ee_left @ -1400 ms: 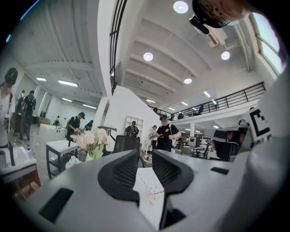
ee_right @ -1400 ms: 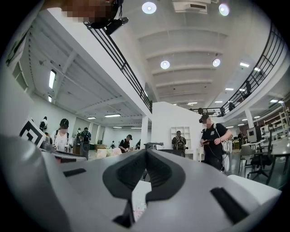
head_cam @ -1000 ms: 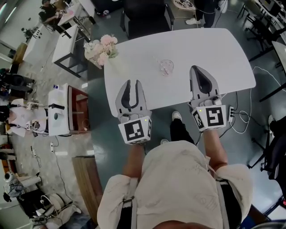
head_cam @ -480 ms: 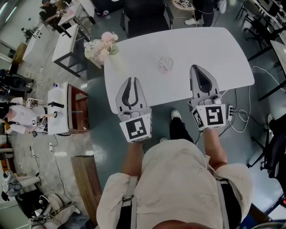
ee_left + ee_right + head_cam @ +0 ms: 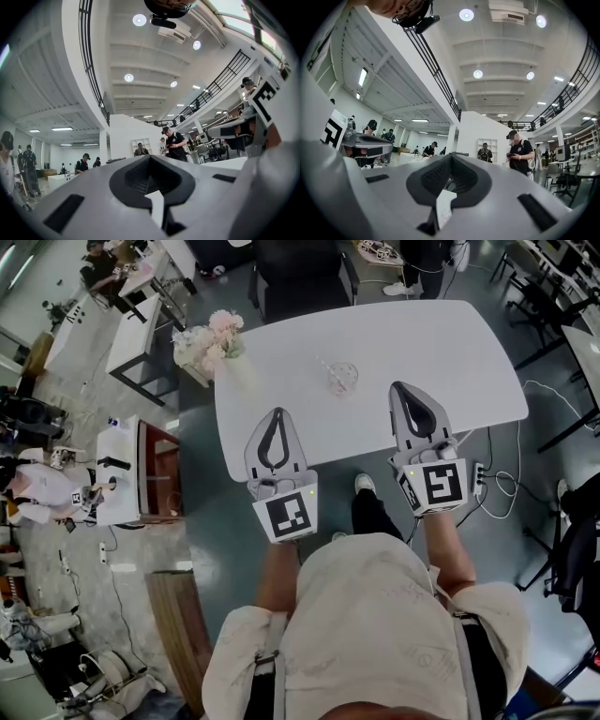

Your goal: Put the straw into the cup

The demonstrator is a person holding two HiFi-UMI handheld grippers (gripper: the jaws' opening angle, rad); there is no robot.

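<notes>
A small clear glass cup (image 5: 343, 379) with a pinkish tint stands on the white table (image 5: 450, 352), near its middle. A thin pale straw (image 5: 324, 363) slants away from the cup's far left rim; whether its end sits inside the cup is too small to tell. My left gripper (image 5: 276, 412) is over the table's near edge, left of the cup, shut and holding nothing. My right gripper (image 5: 410, 386) is to the right of the cup, also shut on nothing. Both gripper views tilt upward to the ceiling, with the left gripper (image 5: 150, 157) and the right gripper (image 5: 451, 155) closed at the tips.
A bunch of pink and white flowers (image 5: 210, 343) stands at the table's far left corner. A dark chair (image 5: 300, 277) is behind the table. Cables and a power strip (image 5: 483, 482) lie on the floor to the right. People stand around the hall.
The left gripper's jaws have closed from a small gap. Both grippers sit slightly nearer the table's front edge in the picture. The cup has not moved.
</notes>
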